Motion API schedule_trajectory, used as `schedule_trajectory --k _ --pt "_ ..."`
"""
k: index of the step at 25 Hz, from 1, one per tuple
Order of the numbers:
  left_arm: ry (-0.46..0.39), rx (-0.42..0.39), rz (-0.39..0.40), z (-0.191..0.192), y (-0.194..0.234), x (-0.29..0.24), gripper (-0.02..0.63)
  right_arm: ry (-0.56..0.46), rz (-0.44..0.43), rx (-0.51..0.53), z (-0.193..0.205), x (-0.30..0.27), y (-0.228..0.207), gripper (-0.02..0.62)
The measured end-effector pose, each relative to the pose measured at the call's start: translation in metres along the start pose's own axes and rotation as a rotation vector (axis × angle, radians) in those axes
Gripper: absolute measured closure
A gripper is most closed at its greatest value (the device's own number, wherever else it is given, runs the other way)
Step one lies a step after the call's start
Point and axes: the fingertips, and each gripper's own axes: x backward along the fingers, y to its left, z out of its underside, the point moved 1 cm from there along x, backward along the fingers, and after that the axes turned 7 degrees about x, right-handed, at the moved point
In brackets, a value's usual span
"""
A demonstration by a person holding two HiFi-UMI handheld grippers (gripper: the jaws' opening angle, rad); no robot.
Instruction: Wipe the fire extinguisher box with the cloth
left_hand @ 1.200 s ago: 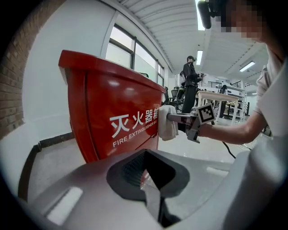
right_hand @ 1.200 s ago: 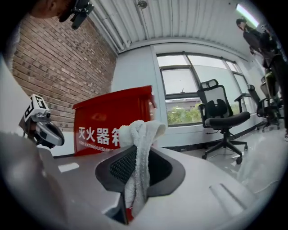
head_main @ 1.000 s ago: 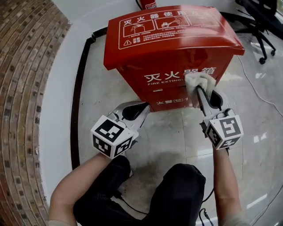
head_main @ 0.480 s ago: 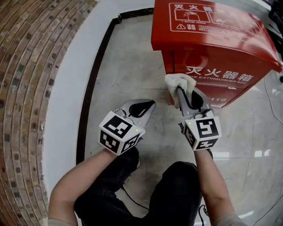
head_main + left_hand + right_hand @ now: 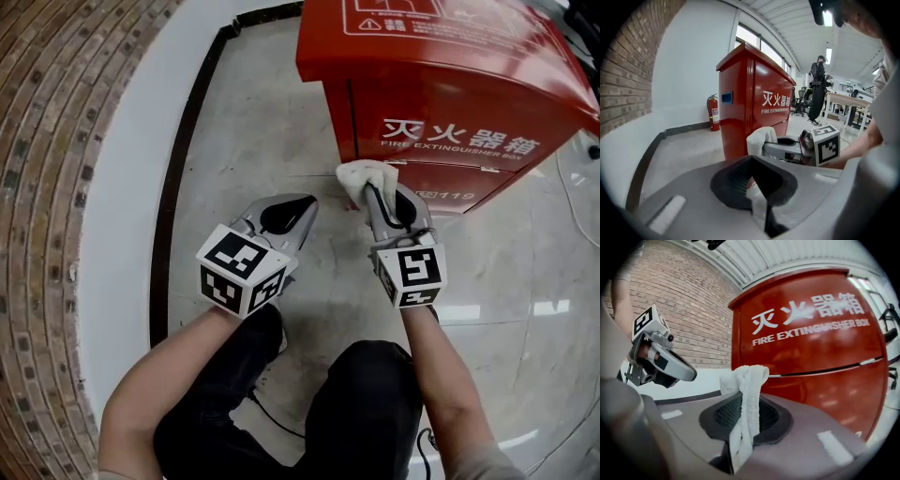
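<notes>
The red fire extinguisher box stands on the floor at the upper right, its lettered front facing me. My right gripper is shut on a white cloth, which bunches out past the jaws at the box's lower left front corner. In the right gripper view the cloth hangs between the jaws just before the red front; I cannot tell whether it touches. My left gripper is shut with nothing in it, low over the floor to the left of the cloth. From the left gripper view the box and the cloth lie ahead.
A brick wall with a white base and a black floor strip curves along the left. A small fire extinguisher stands by the wall behind the box. A person stands by tables in the background. My knees are just below the grippers.
The right gripper has carried the cloth leftward and down across the box front, from its right-middle to its lower left corner. The left gripper has kept its place.
</notes>
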Motion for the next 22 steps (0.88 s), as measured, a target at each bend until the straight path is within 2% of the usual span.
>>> schedule_trajectory --k 8,15,19,22 --pt "0.015 -0.067 0.099 -0.003 -0.043 -0.045 0.606 0.067 0.219 -0.002 0.028 0.072 -0.114 0.509" --pt "0.034 -0.143 0.203 -0.005 -0.085 -0.071 0.606 0.135 0.462 -0.053 0.059 0.141 -0.216 0.509" --pt "0.045 -0.123 0.213 -0.003 -0.089 -0.081 0.606 0.179 0.555 -0.087 0.08 0.166 -0.246 0.509" --pt "0.062 -0.128 0.215 0.004 -0.088 -0.08 0.606 0.194 0.608 -0.164 0.104 0.176 -0.254 0.511"
